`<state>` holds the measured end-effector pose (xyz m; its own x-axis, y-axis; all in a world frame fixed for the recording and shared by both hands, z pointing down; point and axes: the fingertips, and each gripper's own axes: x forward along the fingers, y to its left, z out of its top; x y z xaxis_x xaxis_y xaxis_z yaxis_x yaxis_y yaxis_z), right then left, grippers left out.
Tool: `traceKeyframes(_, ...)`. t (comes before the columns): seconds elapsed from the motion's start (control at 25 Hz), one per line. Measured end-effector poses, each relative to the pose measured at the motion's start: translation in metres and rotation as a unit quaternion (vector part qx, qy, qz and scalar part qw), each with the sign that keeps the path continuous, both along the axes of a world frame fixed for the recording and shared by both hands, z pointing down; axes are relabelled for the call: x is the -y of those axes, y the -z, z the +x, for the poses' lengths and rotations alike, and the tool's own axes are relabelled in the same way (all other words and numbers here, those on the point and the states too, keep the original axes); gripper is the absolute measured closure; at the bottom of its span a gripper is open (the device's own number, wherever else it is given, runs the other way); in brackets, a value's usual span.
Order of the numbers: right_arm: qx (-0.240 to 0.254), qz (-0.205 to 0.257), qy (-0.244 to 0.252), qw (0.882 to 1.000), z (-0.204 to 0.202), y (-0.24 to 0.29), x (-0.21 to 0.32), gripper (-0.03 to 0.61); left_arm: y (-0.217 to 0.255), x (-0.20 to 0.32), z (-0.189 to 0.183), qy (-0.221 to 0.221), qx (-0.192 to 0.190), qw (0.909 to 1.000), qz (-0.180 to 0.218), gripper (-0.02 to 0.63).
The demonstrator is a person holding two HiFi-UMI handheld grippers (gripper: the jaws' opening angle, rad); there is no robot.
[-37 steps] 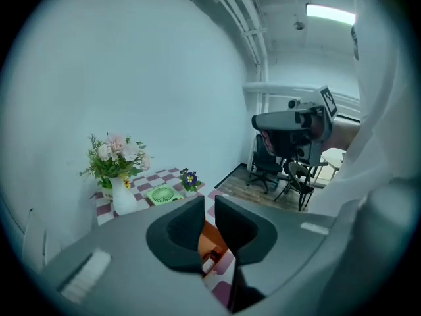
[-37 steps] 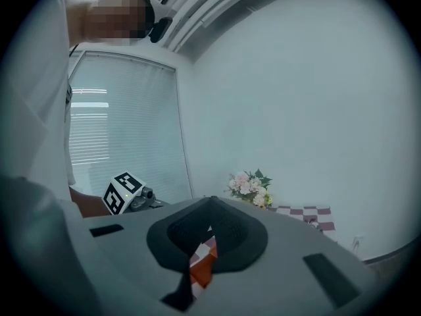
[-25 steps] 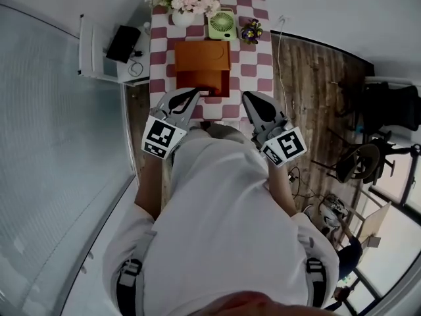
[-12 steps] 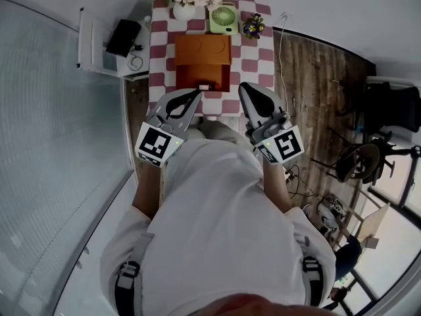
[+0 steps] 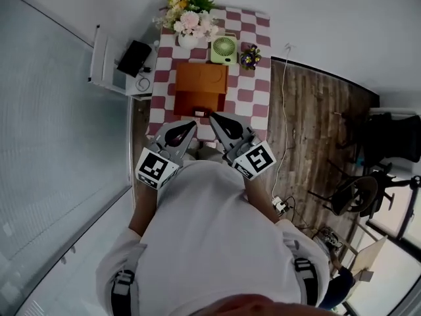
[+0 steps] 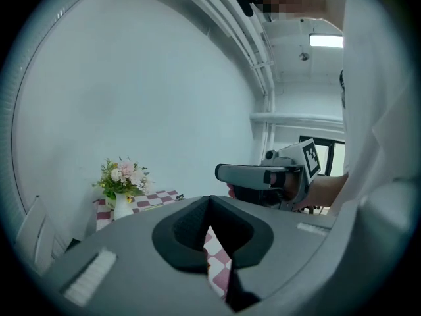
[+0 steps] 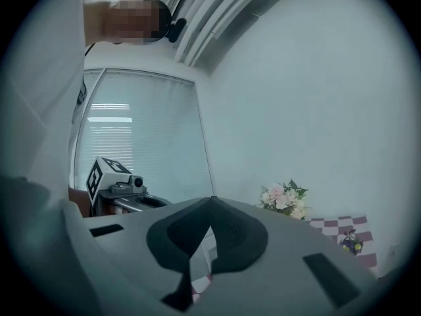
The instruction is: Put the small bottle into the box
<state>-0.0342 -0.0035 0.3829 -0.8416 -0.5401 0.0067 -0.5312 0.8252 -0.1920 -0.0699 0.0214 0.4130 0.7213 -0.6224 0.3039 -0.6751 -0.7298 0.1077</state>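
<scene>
While our left tongs [image 5: 190,126] and right tongs [image 5: 214,118] are pressed together, empty, the box [image 5: 200,83] lies just ahead, nearer the right one; we cannot spot the bottle.

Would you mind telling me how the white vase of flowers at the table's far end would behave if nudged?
The vase looks small under a wide bouquet, so it is probably top-heavy and apt to tip. It looks like smooth ceramic, so likely slippery and breakable, though that is hard to confirm from here.
</scene>
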Motion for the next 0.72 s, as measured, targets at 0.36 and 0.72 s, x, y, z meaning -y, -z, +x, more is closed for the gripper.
traceKeyframes(0.36, 0.006, 0.053, 0.025, 0.998, 0.040, 0.018, 0.013, 0.577, 0.003, 0.002, 0.033, -0.007, 0.007, 0.9999, 0.004, 0.612)
traceKeyframes(0.72, 0.032, 0.042, 0.004, 0.999, 0.076, 0.001, 0.018, 0.578, 0.006, 0.013, 0.049, -0.014, 0.011, 0.9997, 0.014, 0.612)
